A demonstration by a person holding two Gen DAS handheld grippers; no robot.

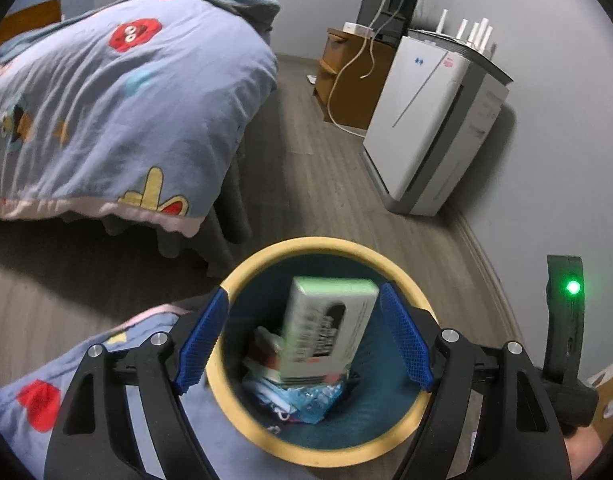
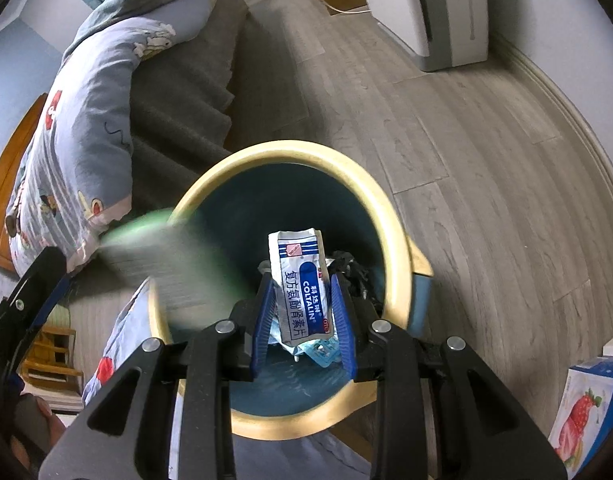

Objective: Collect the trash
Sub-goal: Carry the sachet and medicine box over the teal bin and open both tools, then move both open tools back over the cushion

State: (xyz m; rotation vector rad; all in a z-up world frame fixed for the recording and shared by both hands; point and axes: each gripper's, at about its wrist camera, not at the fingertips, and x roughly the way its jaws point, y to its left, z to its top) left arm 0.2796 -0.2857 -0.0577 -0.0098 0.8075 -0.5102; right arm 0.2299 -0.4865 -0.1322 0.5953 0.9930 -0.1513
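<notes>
A blue bin with a yellow rim [image 1: 246, 416] [image 2: 390, 216] stands on the floor beside the bed. My left gripper [image 1: 304, 320] is open above it. A green-and-white medicine box [image 1: 326, 328], blurred, is between its blue pads without touching them, over the bin; it shows as a green blur [image 2: 174, 268] in the right wrist view. My right gripper [image 2: 302, 308] is shut on a white-and-blue Coltalin sachet [image 2: 302, 284], held over the bin's mouth. Blue wrappers [image 1: 306, 396] and other trash lie at the bin's bottom.
A bed with a blue cartoon quilt [image 1: 106, 100] [image 2: 70, 148] is at the left. A white air purifier [image 1: 430, 128] and a wooden cabinet [image 1: 354, 80] stand by the wall. A strawberry-print box [image 2: 582, 412] is at the right.
</notes>
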